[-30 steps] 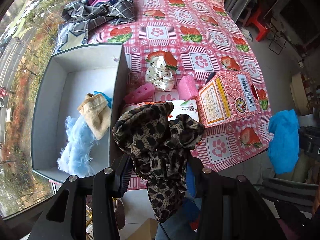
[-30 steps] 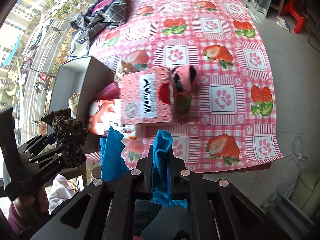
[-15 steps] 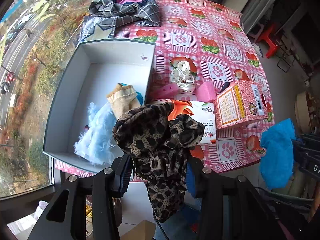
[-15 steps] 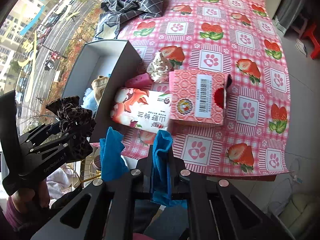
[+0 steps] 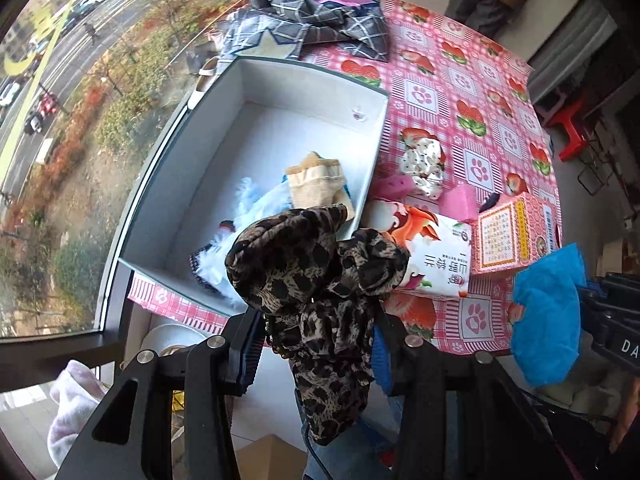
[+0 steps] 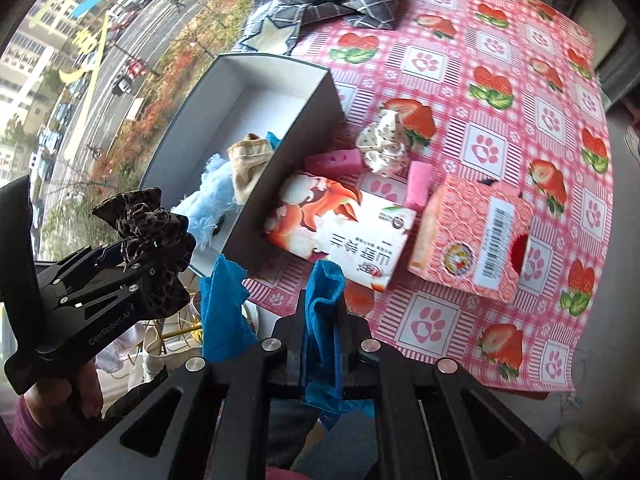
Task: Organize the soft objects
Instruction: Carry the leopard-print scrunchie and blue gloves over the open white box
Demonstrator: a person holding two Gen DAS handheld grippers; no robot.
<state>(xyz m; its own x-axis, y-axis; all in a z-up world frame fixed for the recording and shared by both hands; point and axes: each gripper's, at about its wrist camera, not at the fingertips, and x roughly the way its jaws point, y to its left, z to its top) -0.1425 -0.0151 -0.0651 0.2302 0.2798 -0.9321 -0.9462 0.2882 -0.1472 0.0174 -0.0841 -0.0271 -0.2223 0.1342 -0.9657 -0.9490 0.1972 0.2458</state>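
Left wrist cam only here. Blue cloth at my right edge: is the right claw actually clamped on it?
Observer: Yes. The right wrist view shows the right claw shut on the blue cloth, with a loose flap hanging to its left.
Operator: The scrunchie hides my own fingers. Is the grip OK?
Observer: Seen from the side, the left claw pinches the leopard scrunchie near its fingertips, and most of the fabric bulges above them.
Operator: What is below that claw?
Observer: A hand grips its handle, with a purple sleeve at the wrist.
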